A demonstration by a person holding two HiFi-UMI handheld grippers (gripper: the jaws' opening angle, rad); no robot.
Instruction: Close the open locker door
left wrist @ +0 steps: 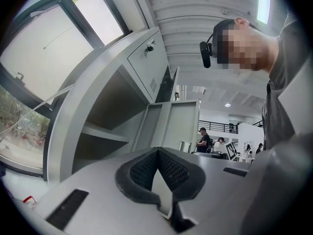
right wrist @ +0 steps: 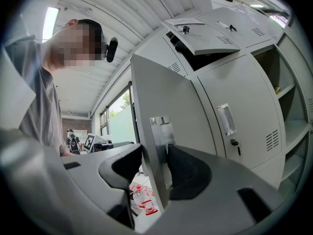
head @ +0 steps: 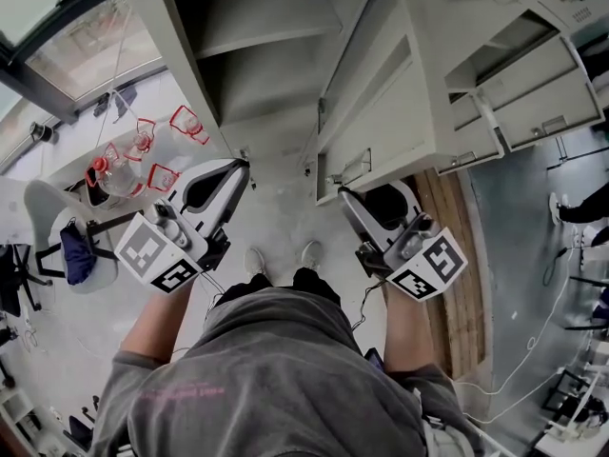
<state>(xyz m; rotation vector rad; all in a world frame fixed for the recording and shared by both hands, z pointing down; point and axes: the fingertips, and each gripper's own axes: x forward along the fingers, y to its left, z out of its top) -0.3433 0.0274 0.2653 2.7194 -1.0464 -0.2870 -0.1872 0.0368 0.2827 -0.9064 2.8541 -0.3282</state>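
Observation:
The grey locker door [head: 381,122] stands swung out from the open compartment [head: 257,55], whose shelves show inside. In the right gripper view, the door's edge [right wrist: 146,116] and its metal handle plate [right wrist: 161,131] run between my right gripper's [right wrist: 156,153] jaws, which are shut on them. The head view shows that gripper [head: 340,193] at the door's lower corner, by the handle [head: 352,167]. My left gripper [head: 243,165] hovers near the locker's front frame, holding nothing. Its jaws [left wrist: 157,153] meet at the tips, with the open door [left wrist: 171,126] and shelves [left wrist: 102,131] ahead of it.
A pack of water bottles [head: 124,165] and a stool with a blue bag [head: 76,246] sit on the floor at my left. More locker doors hang open at right [head: 533,93]. A closed door with a handle [right wrist: 234,111] adjoins. My feet [head: 281,255] stand before the locker.

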